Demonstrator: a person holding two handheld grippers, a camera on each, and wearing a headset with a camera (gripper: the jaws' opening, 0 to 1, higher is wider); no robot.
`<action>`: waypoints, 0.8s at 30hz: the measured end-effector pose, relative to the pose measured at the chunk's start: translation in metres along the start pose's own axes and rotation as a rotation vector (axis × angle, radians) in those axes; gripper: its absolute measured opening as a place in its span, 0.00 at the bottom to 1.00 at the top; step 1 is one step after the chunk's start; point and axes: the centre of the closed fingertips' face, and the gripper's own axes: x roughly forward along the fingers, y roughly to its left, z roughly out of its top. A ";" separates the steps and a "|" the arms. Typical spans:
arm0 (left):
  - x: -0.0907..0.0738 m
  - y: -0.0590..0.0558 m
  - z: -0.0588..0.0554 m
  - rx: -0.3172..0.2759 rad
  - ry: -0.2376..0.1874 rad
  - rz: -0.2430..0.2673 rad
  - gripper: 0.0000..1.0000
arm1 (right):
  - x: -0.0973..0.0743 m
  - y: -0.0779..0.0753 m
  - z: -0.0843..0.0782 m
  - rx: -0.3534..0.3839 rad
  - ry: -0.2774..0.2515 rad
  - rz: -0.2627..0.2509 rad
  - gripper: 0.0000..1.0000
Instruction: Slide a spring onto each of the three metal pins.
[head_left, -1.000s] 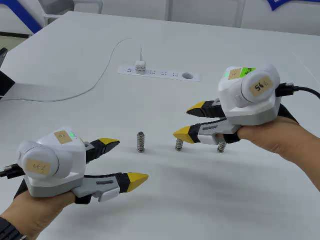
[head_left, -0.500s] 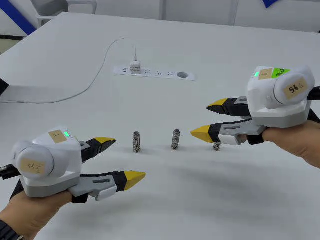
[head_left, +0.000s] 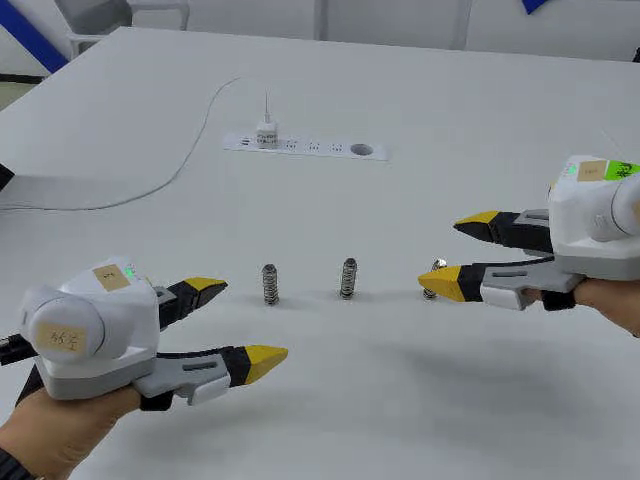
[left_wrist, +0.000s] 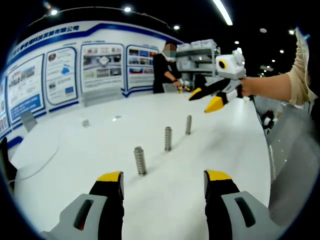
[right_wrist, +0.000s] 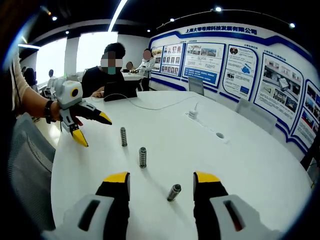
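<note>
A: Since the three small grey steel coil springs already stand in a row on the white tabletop (head_left: 400, 110), how will they handle?

B: We judge them light, bouncy and slick, and easily tipped. We would pinch one softly across its middle coils. The left spring (head_left: 270, 284) and middle spring (head_left: 348, 278) stand upright; the right spring (right_wrist: 174, 192) leans. We cannot make out the metal pins inside them.

A: And our tongs?

B: Our left gripper (head_left: 245, 320) hovers near the left spring, jaws spread, holding nothing. Our right gripper (head_left: 447, 253) gapes empty too, its lower tip just in front of the right spring.

A: Room to move?

B: Plenty, with bare table on our side of the row. The white power strip (head_left: 305, 146) and its thin grey cable (head_left: 195, 140) lie well behind the springs, and the far edge lies beyond those.
</note>
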 end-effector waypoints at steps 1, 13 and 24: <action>0.000 0.000 0.000 0.000 -0.001 -0.001 0.66 | -0.001 0.000 -0.002 0.002 -0.003 0.000 0.53; -0.002 -0.001 -0.003 -0.010 0.000 0.002 0.67 | -0.014 0.006 -0.031 0.041 0.001 -0.009 0.58; -0.002 0.000 -0.006 -0.017 0.001 0.006 0.67 | -0.015 0.007 -0.040 0.069 -0.029 -0.024 0.61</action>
